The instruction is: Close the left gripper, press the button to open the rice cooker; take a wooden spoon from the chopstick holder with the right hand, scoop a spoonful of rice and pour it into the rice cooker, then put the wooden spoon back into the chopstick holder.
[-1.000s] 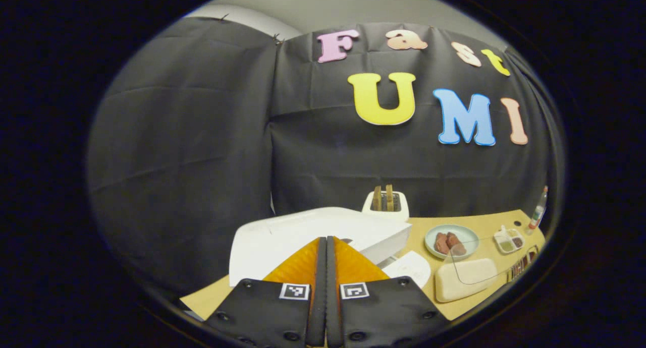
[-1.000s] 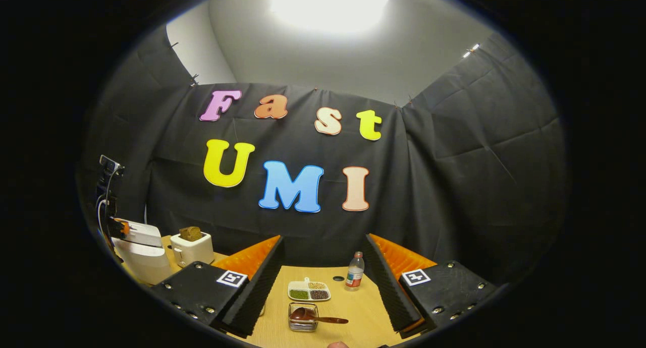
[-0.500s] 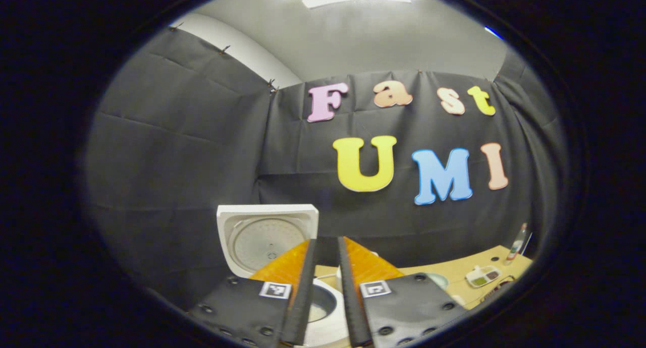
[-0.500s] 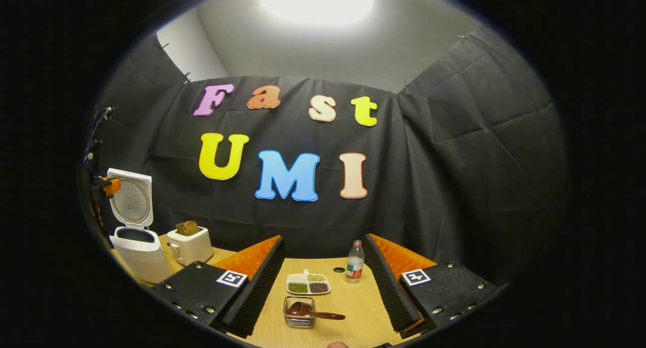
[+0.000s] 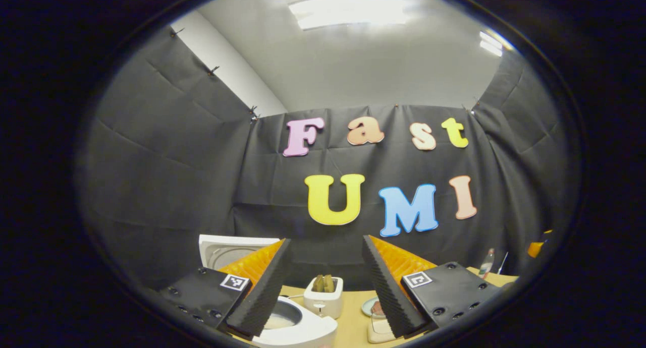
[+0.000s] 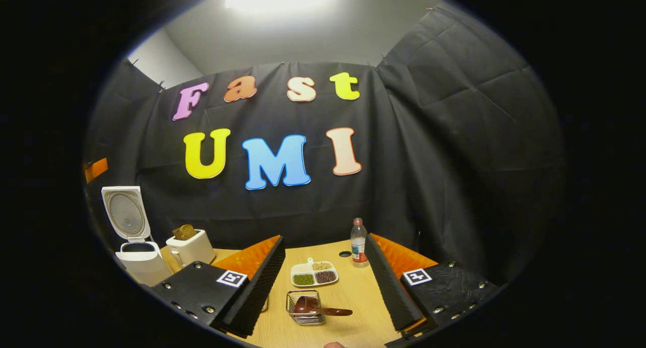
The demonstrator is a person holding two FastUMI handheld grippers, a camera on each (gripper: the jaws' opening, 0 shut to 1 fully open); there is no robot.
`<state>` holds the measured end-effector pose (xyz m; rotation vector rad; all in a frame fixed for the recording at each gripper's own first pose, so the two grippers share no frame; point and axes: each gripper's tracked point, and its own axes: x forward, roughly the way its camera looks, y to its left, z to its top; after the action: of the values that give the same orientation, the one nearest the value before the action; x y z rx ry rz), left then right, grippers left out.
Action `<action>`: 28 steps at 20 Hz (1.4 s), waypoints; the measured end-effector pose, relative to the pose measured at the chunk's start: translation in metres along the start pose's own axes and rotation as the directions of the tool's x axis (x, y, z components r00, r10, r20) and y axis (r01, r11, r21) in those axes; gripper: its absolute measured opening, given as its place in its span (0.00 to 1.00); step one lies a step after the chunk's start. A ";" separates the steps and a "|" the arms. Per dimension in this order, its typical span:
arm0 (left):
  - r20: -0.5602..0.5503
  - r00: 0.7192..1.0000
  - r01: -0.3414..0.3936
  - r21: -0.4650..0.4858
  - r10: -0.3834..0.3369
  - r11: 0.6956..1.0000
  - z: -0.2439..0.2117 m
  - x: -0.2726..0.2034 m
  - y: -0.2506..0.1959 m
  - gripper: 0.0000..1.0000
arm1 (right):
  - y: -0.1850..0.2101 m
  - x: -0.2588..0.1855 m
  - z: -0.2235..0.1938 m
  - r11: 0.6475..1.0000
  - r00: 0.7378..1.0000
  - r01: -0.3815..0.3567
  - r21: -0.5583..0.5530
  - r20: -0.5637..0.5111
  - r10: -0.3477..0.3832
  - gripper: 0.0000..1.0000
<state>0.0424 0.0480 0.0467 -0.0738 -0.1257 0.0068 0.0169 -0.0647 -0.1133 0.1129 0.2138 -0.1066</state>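
Note:
The white rice cooker (image 5: 298, 328) stands open just below my left gripper (image 5: 326, 239), its lid (image 5: 227, 247) raised behind the left finger. That gripper is open and holds nothing. In the right gripper view the same cooker (image 6: 141, 262) sits at the far left with its lid (image 6: 123, 212) upright. My right gripper (image 6: 325, 237) is open, above the table and empty. Between its fingers and lower down stands a wire chopstick holder (image 6: 303, 312) with a dark wooden spoon (image 6: 318, 307) lying across it, handle pointing right. A divided dish of grains (image 6: 314, 275) lies just behind the holder.
A white toaster (image 6: 189, 247) with bread stands right of the cooker; the left gripper view shows this toaster (image 5: 323, 297) too. A plastic bottle (image 6: 358, 242) stands near the back of the wooden table (image 6: 353, 297). A plate (image 5: 371, 307) lies by the left gripper's right finger.
The left gripper went from shut to wide open and rose away from the cooker, whose lid sprang up. The right gripper's view shifted slightly towards the holder.

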 end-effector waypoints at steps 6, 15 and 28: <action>-0.007 1.000 0.023 0.013 -0.022 1.000 0.012 -0.019 -0.011 0.95 | -0.011 0.020 -0.048 0.999 0.997 0.018 0.045 -0.076 -0.014 0.96; -0.031 1.000 0.006 0.081 -0.004 0.997 0.018 -0.036 -0.006 0.91 | -0.023 0.034 -0.146 0.980 0.958 0.086 0.182 -0.284 -0.032 0.99; -0.067 0.997 -0.035 0.091 0.041 0.995 0.021 -0.050 0.011 0.91 | 0.015 0.056 -0.212 0.905 0.896 0.115 0.411 -0.435 0.084 0.69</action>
<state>-0.0097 0.0600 0.0607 0.0138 -0.0551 0.0482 0.0294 -0.0294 -0.3296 0.5809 0.6519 -0.1425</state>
